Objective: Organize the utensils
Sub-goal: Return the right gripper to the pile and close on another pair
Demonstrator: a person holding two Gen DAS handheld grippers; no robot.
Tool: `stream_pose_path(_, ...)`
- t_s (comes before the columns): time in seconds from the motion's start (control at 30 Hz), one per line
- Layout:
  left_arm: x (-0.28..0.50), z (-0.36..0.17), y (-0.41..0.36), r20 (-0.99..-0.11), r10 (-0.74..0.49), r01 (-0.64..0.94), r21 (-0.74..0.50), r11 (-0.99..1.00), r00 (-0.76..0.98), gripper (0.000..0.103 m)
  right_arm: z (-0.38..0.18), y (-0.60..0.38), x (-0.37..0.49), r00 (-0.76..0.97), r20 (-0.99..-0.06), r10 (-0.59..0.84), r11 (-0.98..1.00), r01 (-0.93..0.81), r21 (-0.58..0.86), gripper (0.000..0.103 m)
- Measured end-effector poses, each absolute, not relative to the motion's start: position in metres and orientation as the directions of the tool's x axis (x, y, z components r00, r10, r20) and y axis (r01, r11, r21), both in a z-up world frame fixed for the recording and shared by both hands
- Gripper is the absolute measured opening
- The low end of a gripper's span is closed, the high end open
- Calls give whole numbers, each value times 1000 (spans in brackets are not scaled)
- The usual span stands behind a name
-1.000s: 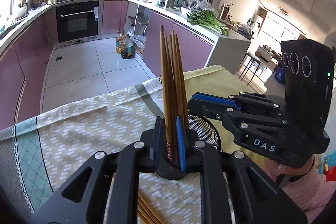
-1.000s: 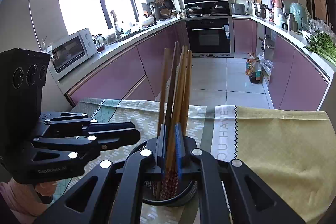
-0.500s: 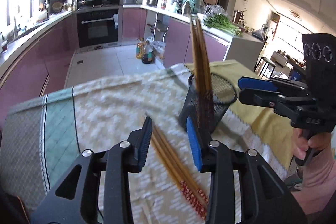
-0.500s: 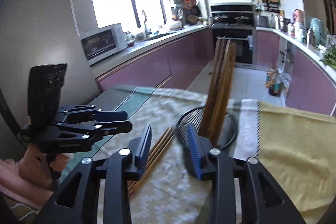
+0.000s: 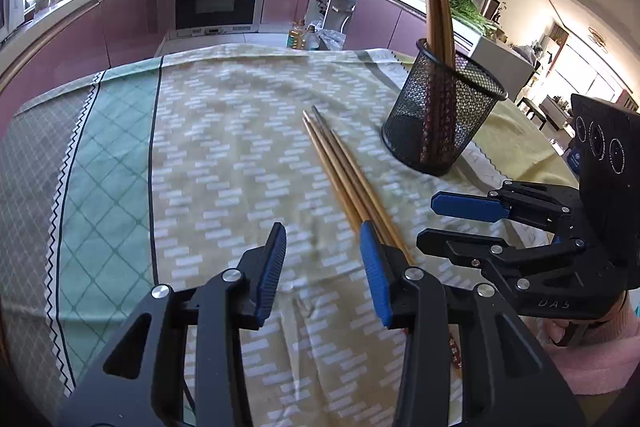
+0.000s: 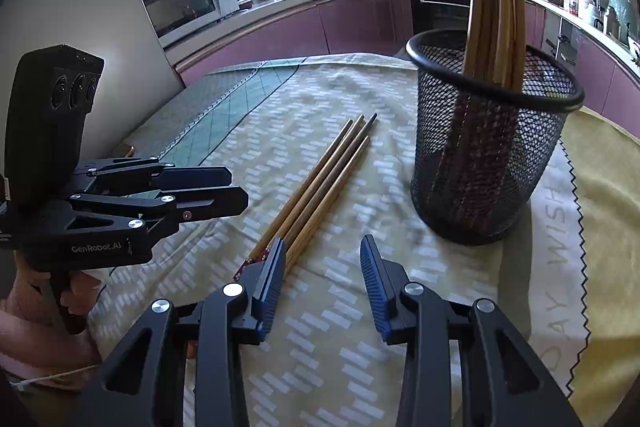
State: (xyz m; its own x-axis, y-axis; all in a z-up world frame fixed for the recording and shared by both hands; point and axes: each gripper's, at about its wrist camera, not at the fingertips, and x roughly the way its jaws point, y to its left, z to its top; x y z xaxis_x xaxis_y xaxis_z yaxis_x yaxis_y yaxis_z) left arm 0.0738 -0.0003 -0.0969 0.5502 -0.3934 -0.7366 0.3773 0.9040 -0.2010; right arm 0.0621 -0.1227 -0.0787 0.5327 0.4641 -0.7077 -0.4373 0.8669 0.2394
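Chopsticks (image 5: 347, 174) flat on cloth between both tools; left tool (image 5: 323, 259), right tool (image 6: 323, 269) gaping, empty.

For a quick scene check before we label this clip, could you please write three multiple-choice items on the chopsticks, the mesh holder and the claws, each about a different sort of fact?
1. Where are the loose chopsticks?
A. flat on the tablecloth beside the mesh holder
B. inside the oven
C. held in the right claw

2. What colour is the mesh holder?
A. white
B. black
C. red

3. In what state is the left claw?
A. shut on a chopstick
B. shut on the holder's rim
C. open, holding nothing

Answers:
1 A: both wrist views show the bundle lying on the cloth, apart from the holder.
2 B: its wire wall and rim are black.
3 C: its blue pads stand apart with only cloth between them.
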Motion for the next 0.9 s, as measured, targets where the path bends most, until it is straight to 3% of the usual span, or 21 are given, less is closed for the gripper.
stream_pose_path(0.5,71,-99,-5,-744,-396,385,-201,901,538,38,-86,-117,57,529,-729,434,876,-437,204,36)
stream_pose_path(0.9,83,-103,-17,-756,-389,399,-185,898,526,38,-86,-120,58,520,-740,426,882,-422,211,30)
